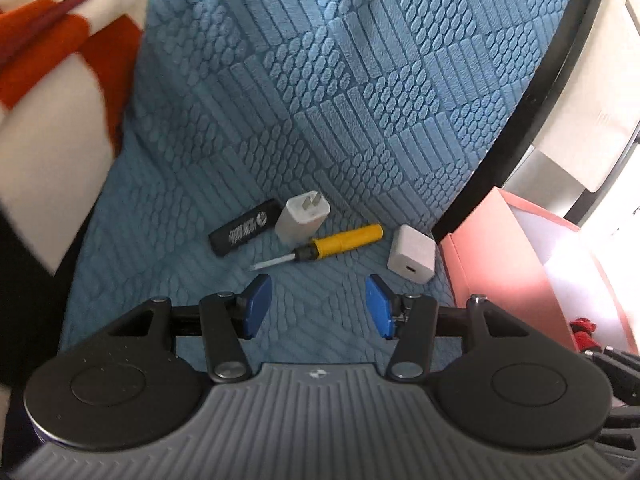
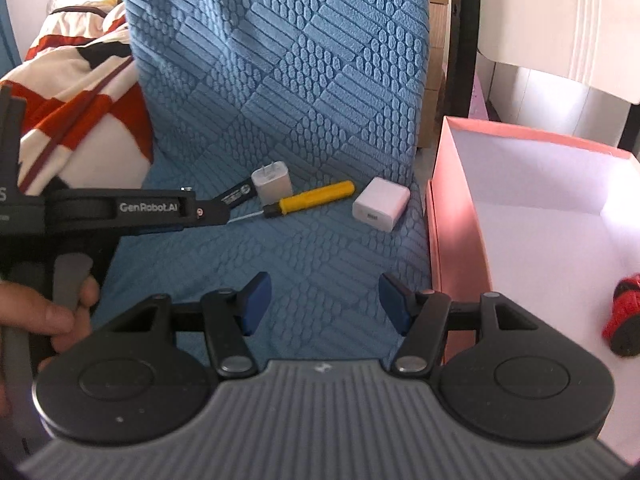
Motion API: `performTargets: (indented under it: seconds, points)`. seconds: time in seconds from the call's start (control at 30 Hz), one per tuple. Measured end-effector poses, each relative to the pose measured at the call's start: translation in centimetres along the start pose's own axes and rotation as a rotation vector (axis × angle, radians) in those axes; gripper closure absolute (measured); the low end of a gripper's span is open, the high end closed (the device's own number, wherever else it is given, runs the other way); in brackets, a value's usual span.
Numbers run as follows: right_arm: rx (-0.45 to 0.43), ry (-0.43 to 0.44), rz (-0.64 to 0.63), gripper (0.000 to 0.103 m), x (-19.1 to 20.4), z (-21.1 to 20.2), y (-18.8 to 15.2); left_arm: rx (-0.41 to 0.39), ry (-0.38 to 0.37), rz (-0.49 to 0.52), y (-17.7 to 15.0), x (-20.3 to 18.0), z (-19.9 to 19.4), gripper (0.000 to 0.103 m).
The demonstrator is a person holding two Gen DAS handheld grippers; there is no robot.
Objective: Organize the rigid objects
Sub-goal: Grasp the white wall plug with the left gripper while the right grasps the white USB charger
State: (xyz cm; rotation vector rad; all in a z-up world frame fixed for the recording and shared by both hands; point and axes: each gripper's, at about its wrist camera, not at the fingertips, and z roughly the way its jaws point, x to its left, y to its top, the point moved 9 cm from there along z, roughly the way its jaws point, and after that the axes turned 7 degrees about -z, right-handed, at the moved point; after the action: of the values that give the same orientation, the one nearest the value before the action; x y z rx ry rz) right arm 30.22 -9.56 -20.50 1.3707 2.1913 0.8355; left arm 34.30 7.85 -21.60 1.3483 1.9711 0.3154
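A blue bedspread (image 1: 320, 100) embossed with bars and ovals holds a yellow-handled screwdriver (image 1: 344, 240), two white chargers (image 1: 302, 218) (image 1: 412, 254) and a black stick with white lettering (image 1: 244, 227). Right: a pink box (image 2: 456, 216), white inside.

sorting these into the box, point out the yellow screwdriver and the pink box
yellow screwdriver (image 1: 347, 240), left wrist view, on its yellow handle
pink box (image 2: 456, 216), right wrist view, on its left outer wall

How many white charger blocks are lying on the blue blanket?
2. One charger with prongs lies between the black stick and the yellow screwdriver. The other charger lies beside the pink box. None seem hidden.
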Motion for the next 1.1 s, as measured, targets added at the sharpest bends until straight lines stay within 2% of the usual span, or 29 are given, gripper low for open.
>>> performTargets:
  seconds: [0.4, 0.53, 0.7, 0.8, 0.97, 1.1]
  points:
    - [-0.014, -0.095, 0.086, 0.041, -1.2, 7.3, 3.0, 0.026, -0.009, -0.007, 3.6, 0.7, 7.9, 0.045]
    - [-0.043, -0.144, 0.106, 0.041, -1.6, 9.7, 3.6, 0.047, 0.03, 0.004, 4.0, 1.3, 10.3, 0.045]
    - [-0.041, -0.2, 0.133, 0.041, -2.4, 12.3, 3.8, 0.074, -0.002, 0.001, 4.2, 1.4, 12.0, 0.045]
    - [-0.052, -0.233, 0.134, 0.041, -2.7, 13.1, 4.0, 0.083, 0.009, 0.02, 4.3, 1.3, 12.9, 0.045]
    - [-0.007, -0.263, 0.16, 0.041, -3.6, 15.0, 4.0, 0.079, -0.001, 0.072, 4.5, 0.8, 14.0, 0.045]
    - [0.032, -0.276, 0.179, 0.038, -4.4, 16.2, 3.9, 0.082, -0.021, 0.073, 4.5, 0.5, 15.3, 0.045]
